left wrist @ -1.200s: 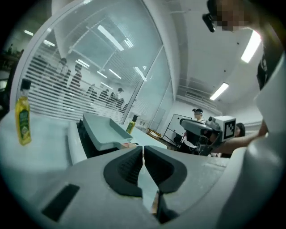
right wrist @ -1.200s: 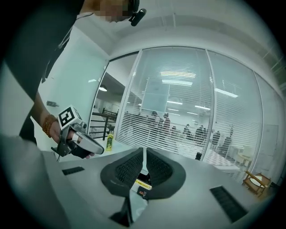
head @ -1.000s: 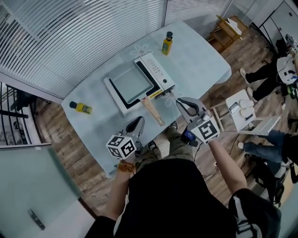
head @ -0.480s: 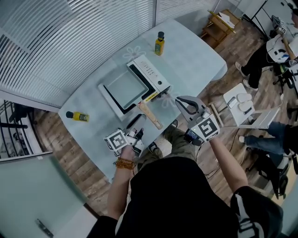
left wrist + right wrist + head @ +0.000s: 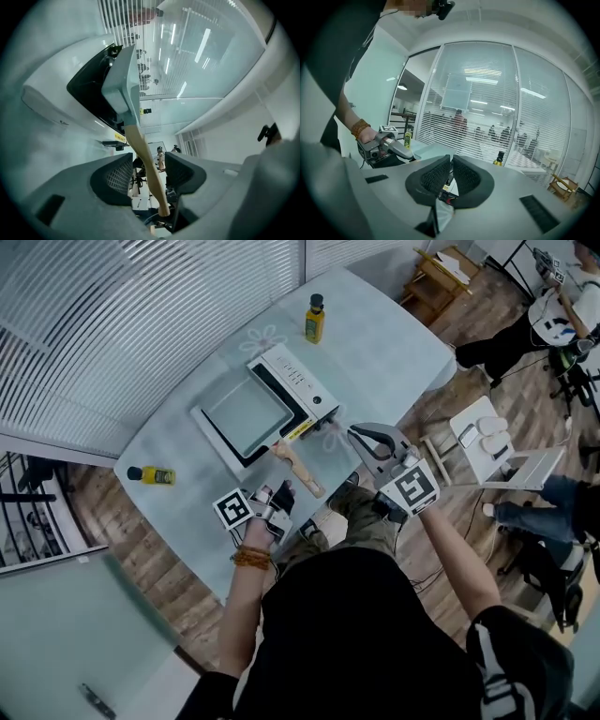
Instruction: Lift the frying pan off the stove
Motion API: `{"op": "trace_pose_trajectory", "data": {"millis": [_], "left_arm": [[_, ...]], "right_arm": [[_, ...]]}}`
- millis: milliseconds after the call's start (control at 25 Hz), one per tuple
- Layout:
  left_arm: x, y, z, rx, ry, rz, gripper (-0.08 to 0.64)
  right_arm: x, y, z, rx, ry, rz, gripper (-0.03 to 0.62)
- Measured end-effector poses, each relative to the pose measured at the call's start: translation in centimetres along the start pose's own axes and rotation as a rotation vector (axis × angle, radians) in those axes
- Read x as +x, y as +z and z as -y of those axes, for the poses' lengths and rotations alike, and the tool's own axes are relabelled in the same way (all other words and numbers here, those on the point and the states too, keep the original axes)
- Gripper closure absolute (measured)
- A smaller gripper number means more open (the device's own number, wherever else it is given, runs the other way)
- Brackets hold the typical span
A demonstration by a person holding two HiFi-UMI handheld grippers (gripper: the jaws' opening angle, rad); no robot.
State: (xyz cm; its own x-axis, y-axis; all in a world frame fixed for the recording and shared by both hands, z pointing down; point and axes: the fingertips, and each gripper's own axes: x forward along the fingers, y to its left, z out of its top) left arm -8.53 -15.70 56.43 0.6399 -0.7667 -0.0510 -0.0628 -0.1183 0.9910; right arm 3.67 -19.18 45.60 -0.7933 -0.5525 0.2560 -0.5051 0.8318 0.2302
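Note:
A square grey frying pan (image 5: 246,414) sits on the white stove (image 5: 302,383), its wooden handle (image 5: 298,468) pointing toward me. My left gripper (image 5: 278,498) is at the handle's near end. In the left gripper view the handle (image 5: 140,150) runs between the jaws of the left gripper (image 5: 147,171); they are opening and the pads stand clear of the wood. The pan (image 5: 123,79) lies straight ahead. My right gripper (image 5: 367,439) hovers to the right of the handle, off the stove's near corner, shut and empty (image 5: 451,176).
Two yellow bottles stand on the pale table (image 5: 384,343): one far behind the stove (image 5: 314,319), one at the left edge (image 5: 150,474). A white chair (image 5: 492,451) and seated people are off to the right. A glass wall with blinds runs behind the table.
My left gripper moved forward from the table's near edge to the handle's end, and its jaws went from shut to wide around the handle. The right gripper has hardly moved.

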Motion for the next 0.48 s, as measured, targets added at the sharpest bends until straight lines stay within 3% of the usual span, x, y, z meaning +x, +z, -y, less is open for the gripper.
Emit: {"op": "trace_pose_trajectory", "data": {"millis": [120, 280, 480], "left_arm": [[0.7, 0.1, -0.8, 0.047, 0.04, -0.014, 0.351], [2.0, 0.1, -0.9, -0.011, 0.021, -0.012, 0.351], [3.0, -0.5, -0.6, -0.007, 0.018, -0.051, 0.373]], "right_arm": [[0.3, -0.4, 0.3, 0.011, 0.003, 0.001, 0.586], [0.8, -0.4, 0.6, 0.015, 0.004, 0.011, 0.586], [1.1, -0.3, 1.1, 0.016, 0.008, 0.023, 0.586]]}}
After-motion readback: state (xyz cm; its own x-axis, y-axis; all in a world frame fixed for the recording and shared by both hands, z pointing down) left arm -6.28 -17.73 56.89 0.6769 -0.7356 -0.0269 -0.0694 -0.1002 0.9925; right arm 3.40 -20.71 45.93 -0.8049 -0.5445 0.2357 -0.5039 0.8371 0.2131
